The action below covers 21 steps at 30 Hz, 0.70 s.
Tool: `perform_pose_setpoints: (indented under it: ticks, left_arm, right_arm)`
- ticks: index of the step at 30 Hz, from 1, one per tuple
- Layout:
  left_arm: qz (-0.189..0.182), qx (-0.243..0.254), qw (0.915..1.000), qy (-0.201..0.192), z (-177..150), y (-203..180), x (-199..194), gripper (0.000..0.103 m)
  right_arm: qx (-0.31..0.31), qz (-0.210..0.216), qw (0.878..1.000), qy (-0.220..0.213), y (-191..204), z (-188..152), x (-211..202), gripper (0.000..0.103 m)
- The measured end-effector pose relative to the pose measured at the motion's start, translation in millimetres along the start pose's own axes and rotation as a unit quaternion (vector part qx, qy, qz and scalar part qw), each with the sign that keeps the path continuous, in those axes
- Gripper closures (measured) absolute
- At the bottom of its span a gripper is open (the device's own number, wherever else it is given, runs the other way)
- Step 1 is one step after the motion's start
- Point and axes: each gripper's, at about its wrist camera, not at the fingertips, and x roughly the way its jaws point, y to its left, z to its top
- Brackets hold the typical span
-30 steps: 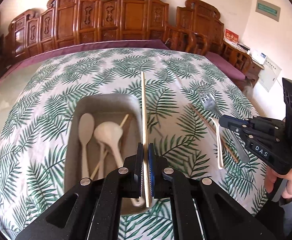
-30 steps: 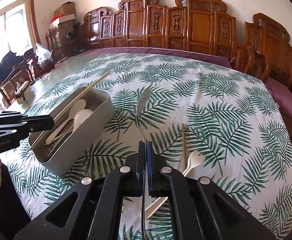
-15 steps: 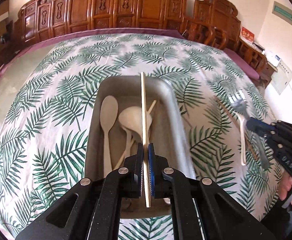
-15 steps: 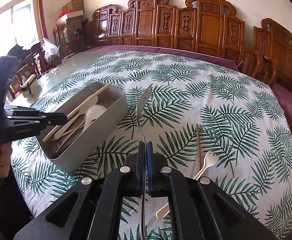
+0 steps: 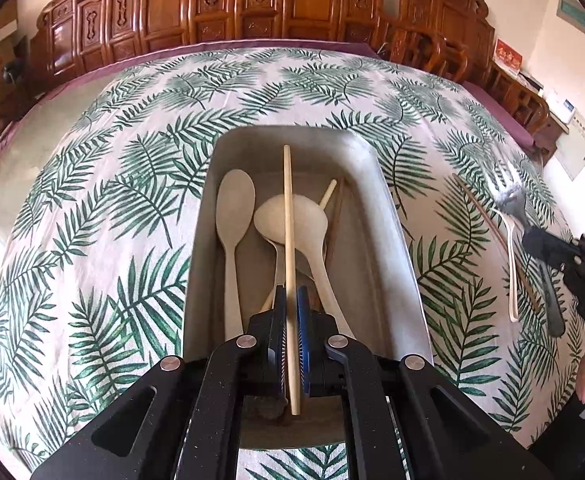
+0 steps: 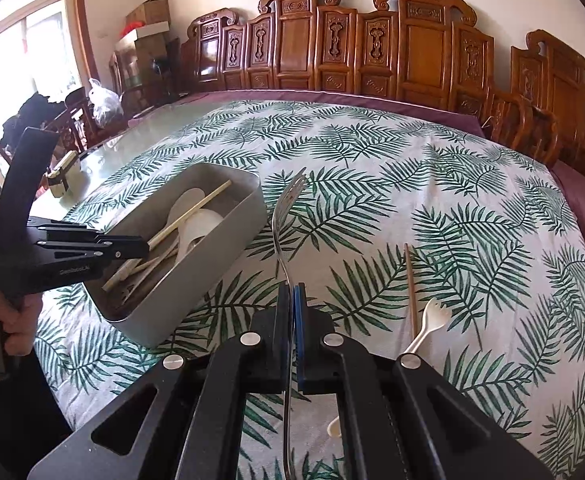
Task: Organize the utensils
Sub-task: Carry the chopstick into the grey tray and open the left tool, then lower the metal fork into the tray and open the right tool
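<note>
The left gripper (image 5: 291, 312) is pinching a pale wooden chopstick (image 5: 289, 240) between its pads, holding it low over the grey rectangular metal tray (image 5: 392, 240), probably so the stick can be let go among the utensils already lying there: two cream plastic spoons (image 5: 234, 216) and another chopstick. The held chopstick runs straight along the gripper's line, its long axis matching the tray's length, its far tip pointing at the tray's far wall, its near end jutting out behind the pads. That alignment seems chosen so it drops in lengthwise without bridging the rim. The right gripper (image 6: 291, 304) is clamped on the handle of a silver metal fork (image 6: 288, 208), held above the palm-leaf tablecloth (image 6: 452, 200) just beside the tray, tines pointing away and tilted upward. A brown chopstick (image 6: 410, 284) and a cream plastic spork (image 6: 428, 324) lie on the cloth.
</note>
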Motion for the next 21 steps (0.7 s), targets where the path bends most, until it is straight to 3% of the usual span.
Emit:
perform_pose_setpoints:
  ticks: [16, 21]
  left_arm:
    - [0.011, -0.014, 0.9979, -0.062, 17.6, 28.4, -40.2, 0.071]
    - [0.024, -0.018, 0.9966, -0.077, 21.1, 39.5, -49.4, 0.054]
  right_arm:
    - [0.002, 0.045, 0.999, -0.012, 52.3, 29.1, 6.3, 0.099]
    - [0.011, 0.066, 0.998, -0.013, 68.9, 44.1, 17.9, 0.099]
